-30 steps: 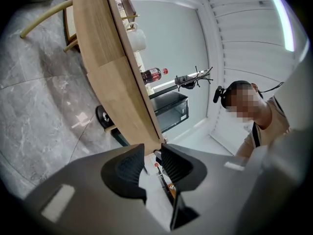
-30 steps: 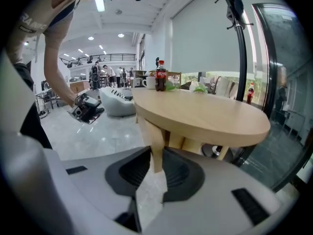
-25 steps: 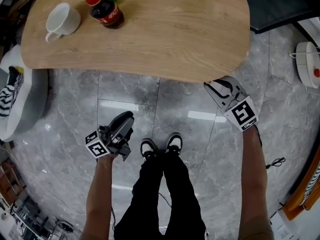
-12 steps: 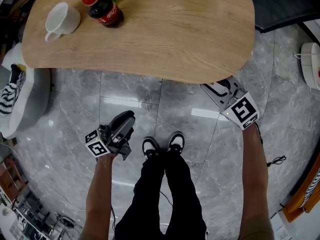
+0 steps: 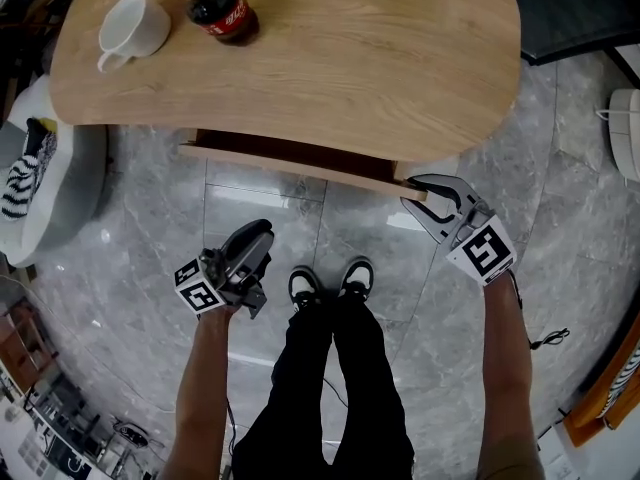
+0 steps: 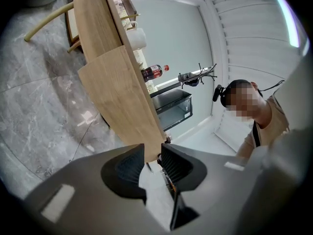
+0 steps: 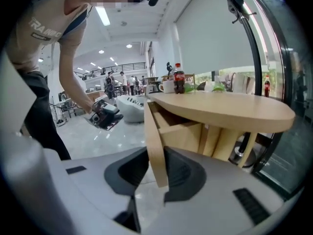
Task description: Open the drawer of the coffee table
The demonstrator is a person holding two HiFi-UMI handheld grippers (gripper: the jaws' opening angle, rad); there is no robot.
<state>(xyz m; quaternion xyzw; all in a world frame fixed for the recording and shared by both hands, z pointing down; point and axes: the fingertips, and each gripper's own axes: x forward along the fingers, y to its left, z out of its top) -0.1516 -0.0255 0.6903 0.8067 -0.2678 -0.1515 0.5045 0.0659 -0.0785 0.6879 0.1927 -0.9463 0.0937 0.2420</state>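
1. The pull is under way. The drawer [image 5: 300, 168] is part way out from under the coffee table [image 5: 380, 58], on the side facing the person. Its pale front board stands clear of the table's edge, and a dark strip of the inside shows behind it.

2. I judge the drawer is not fully open, so the next move calls for more pull straight toward the person, level with the floor. The grip sits at the right end of the front board, not the middle, so a slanted tug could twist the drawer and jam it. A cup [image 5: 135, 26] and a bottle [image 5: 222, 10] stand at the far left of the table top; a jerk might shake them.

3. The right gripper [image 5: 412, 192] has the drawer's front board between its jaws, near the board's right end. In the right gripper view the board [image 7: 155, 146] runs upright through the gap, and the dark pads [image 7: 183, 173] sit against it on both sides. It is a narrow hold, about as wide as the board is thick. The jaws have just been closing on that board.

4. The left gripper [image 5: 256, 234] hangs low beside the person's left leg, well apart from the table and drawer. In the left gripper view its jaws [image 6: 152, 163] stand a little apart — a narrow gap with nothing in it, only floor and the distant table end behind. It takes no part in the pull.
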